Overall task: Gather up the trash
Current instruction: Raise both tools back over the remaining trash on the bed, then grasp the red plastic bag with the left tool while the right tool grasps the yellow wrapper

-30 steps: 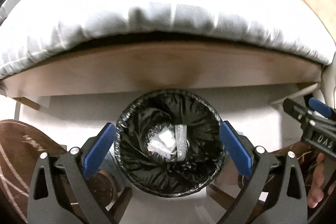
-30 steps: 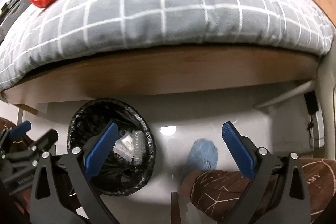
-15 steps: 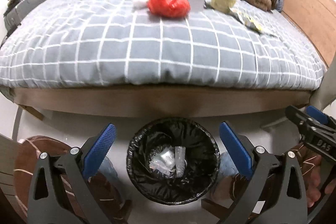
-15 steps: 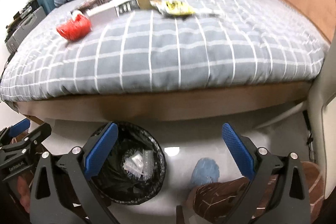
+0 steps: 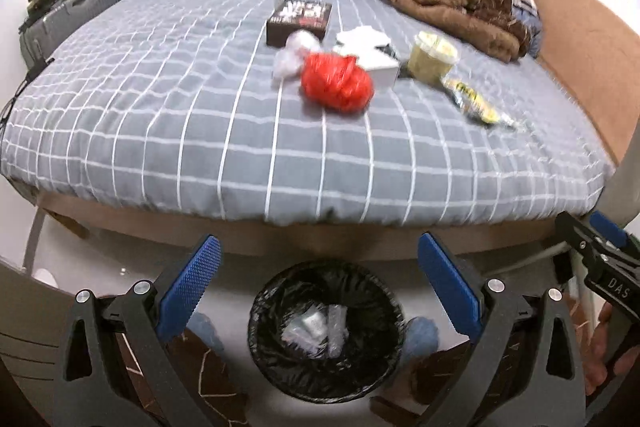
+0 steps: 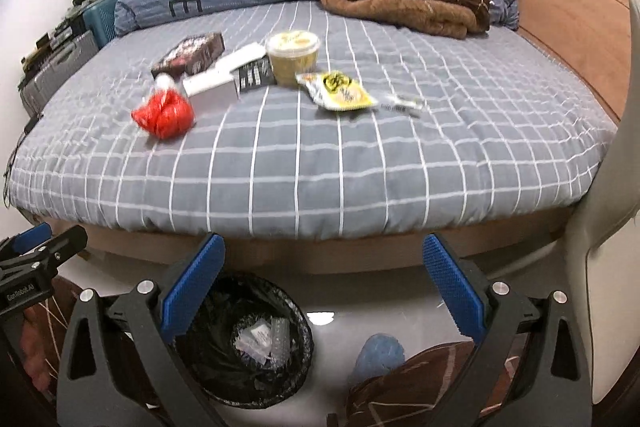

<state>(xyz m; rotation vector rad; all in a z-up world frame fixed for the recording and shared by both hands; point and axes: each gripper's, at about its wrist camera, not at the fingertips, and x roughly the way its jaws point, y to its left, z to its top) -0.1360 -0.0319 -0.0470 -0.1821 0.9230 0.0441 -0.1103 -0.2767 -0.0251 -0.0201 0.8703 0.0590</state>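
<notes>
Both your tools are spread wide, empty: left tool (image 5: 319,267), right tool (image 6: 324,267). Round bin (image 5: 325,335) with crinkly black liner sits on the floor by the bed (image 5: 200,131), clear plastic scraps inside. On the checked sheet: one crumpled red bag (image 5: 337,83), one yellow foil wrapper (image 6: 338,91), one round tub (image 6: 293,55), two boxes.

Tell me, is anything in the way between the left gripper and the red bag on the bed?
Nothing visible blocks it. The left gripper is open and empty; only bare checked bedspread lies before the red bag.
</notes>
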